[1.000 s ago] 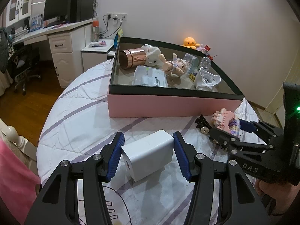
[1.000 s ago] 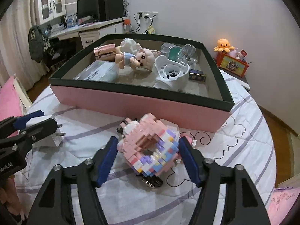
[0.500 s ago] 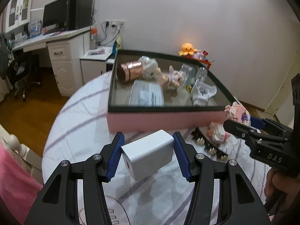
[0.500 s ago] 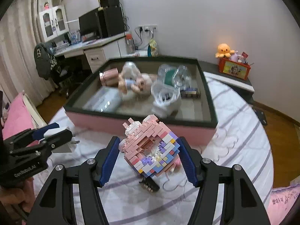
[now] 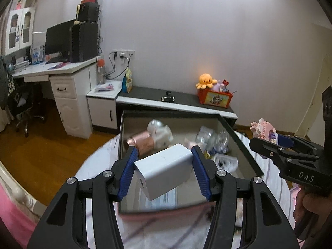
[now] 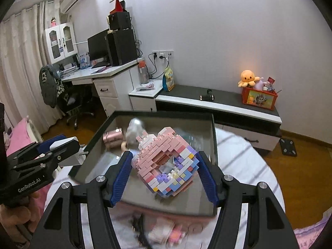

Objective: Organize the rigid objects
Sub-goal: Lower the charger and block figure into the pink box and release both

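Observation:
My left gripper (image 5: pixel 164 172) is shut on a white charger block (image 5: pixel 164 171) and holds it in the air above the near end of the pink box (image 5: pixel 238 139). My right gripper (image 6: pixel 164 176) is shut on a pink and pastel brick model (image 6: pixel 166 161), also lifted over the box (image 6: pixel 214 145). Each gripper shows in the other's view: the right one (image 5: pixel 276 141) and the left one (image 6: pixel 62 145). The box holds a copper cup (image 5: pixel 143 143), a white figure (image 5: pixel 159 132), clear plastic pieces (image 5: pixel 215 139) and a flat white packet (image 5: pixel 164 199).
The box stands on a round table with a striped white cloth (image 6: pixel 244 164). Small loose items (image 6: pixel 161 230) lie on the cloth in front of the box. A low cabinet (image 5: pixel 176 103) with an orange plush and a desk (image 5: pixel 62 70) stand behind.
Both grippers have risen from the table with their objects and moved forward over the box. The view now looks down into the box from higher up.

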`<state>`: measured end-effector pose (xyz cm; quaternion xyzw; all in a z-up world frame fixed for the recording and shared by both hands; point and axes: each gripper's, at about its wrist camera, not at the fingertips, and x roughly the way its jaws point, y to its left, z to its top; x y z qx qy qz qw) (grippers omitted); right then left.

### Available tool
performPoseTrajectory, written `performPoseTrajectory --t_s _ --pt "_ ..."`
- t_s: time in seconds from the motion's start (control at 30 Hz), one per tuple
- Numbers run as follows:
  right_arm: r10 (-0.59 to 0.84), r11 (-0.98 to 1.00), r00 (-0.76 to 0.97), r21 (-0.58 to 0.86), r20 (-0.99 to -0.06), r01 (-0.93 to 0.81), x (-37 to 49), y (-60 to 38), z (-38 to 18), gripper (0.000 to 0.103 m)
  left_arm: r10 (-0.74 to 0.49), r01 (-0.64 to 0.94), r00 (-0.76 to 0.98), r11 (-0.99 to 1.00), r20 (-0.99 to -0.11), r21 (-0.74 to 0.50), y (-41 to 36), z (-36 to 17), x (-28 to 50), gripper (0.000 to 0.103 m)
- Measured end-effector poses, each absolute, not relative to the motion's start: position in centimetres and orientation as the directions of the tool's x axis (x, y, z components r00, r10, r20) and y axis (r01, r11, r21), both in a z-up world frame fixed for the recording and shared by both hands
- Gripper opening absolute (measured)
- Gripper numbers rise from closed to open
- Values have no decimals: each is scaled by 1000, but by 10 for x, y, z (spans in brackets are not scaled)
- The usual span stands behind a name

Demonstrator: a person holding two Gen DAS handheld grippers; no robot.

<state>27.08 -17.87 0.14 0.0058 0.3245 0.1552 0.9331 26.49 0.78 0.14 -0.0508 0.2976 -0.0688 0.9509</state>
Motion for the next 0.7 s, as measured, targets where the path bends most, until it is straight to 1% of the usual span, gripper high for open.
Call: performPoseTrajectory --t_s 0.17,0.33,0.4,0.43,0.47,0.5,0.53,0.57,0.6,0.63,0.7 --pt "296 951 726 120 -621 -285 299 -176 -4 64 -159 103 809 986 -566 -130 1 1 296 54" --pt "288 955 696 139 -657 -263 321 -176 -24 64 -158 110 787 987 -597 -116 -7 -9 321 54" --pt "283 957 690 150 -666 -247 326 -178 -31 64 -146 105 775 989 -615 -102 -10 -16 328 55" --pt "280 959 685 156 -673 -239 328 -179 -36 66 -140 104 772 990 -620 -94 -11 -17 330 57" --pt "278 959 681 159 -678 -234 329 -180 -38 73 -125 96 768 992 -628 -80 -11 -19 332 68" --pt "278 960 680 161 -679 -231 329 -182 -40 78 -114 88 769 993 -629 -73 -11 -20 332 83" --pt "277 960 683 165 -676 -226 327 -183 -41 83 -104 79 776 995 -622 -67 -10 -19 330 89" --pt "278 960 684 171 -674 -222 326 -185 -41 83 -93 68 789 996 -608 -63 -8 -17 326 98" --pt "279 960 684 175 -674 -218 324 -187 -41 84 -86 61 798 996 -597 -61 -5 -15 322 101" --pt "275 961 686 177 -674 -212 322 -188 -40 86 -81 55 803 997 -591 -61 -3 -13 319 102" --pt "264 964 696 183 -667 -191 316 -194 -37 87 -72 44 810 997 -582 -61 2 -9 313 102"
